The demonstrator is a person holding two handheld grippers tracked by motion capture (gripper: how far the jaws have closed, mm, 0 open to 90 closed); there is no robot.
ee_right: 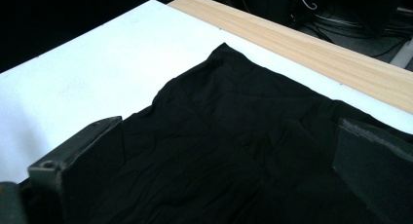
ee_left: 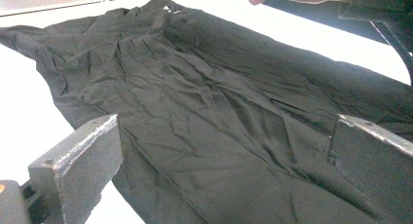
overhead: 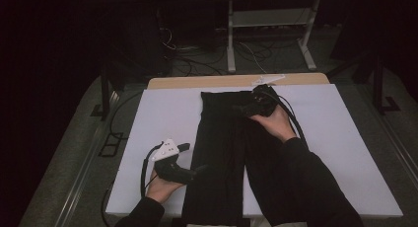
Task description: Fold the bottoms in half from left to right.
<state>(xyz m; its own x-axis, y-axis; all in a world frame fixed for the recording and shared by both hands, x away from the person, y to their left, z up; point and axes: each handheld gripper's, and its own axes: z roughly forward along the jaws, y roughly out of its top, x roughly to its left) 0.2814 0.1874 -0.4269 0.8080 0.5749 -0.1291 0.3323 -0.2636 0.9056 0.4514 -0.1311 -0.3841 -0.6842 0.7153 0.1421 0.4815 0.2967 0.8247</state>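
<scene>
In the high view, a black garment [overhead: 224, 153] lies spread flat down the middle of the white-covered table [overhead: 345, 153], running from near the wooden far edge to the near edge, where it hangs slightly over. It looks like trousers or a long skirt, though which is hard to tell. The left tool [overhead: 199, 170] sits at the garment's left edge, low down toward the near end, its tip just over the cloth. The right tool [overhead: 241, 108] rests over the garment's far end, right of its middle line.

In the left gripper view, the jaws stand wide apart with nothing between them. The garment [ee_left: 209, 102] spreads ahead and beneath, wrinkled, with its edge passing by the left jaw.

In the right gripper view, the jaws are likewise spread open and empty. The garment's far corner [ee_right: 224, 53] lies ahead on the white cover, short of the wooden strip [ee_right: 311, 44].

The cloth looks thin, light and limp; it will sag and crease rather than hold shape, and may slide on the smooth cover. A pinch at a hem or corner, gathering a small fold, seems the surest hold.
</scene>
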